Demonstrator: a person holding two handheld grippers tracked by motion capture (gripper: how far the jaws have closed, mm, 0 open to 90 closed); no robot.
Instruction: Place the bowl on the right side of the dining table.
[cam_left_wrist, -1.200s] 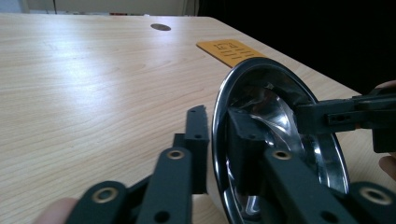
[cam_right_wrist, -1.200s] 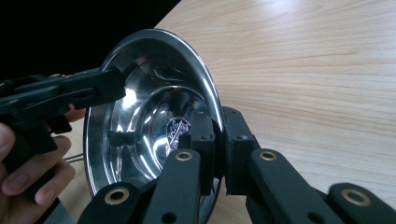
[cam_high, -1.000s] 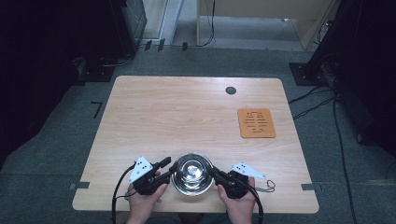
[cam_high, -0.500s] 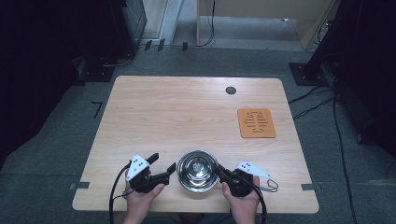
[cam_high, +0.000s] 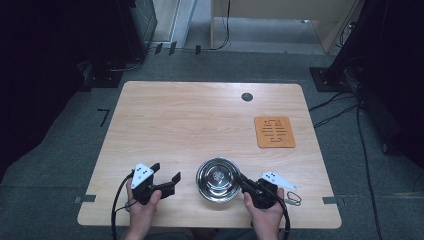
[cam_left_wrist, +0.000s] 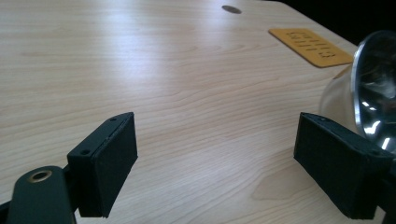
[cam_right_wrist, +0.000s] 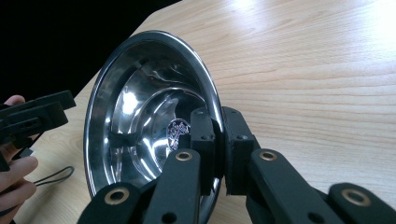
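While the right gripper (cam_high: 246, 184) pinches the thin right rim of the shiny round steel bowl (cam_high: 218, 179) near the wooden bench's (cam_high: 200, 120) near edge, the left gripper (cam_high: 169, 183) gapes wide just left of this light, stiff, slippery vessel, best held by its rim.

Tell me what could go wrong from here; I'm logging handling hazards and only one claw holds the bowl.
The right claw pinches just the thin rim of the steel bowl, so the smooth metal may slip or swing. The left claw stands open beside it, giving no support. The bowl sits near the table's front edge, so a drop could roll off.
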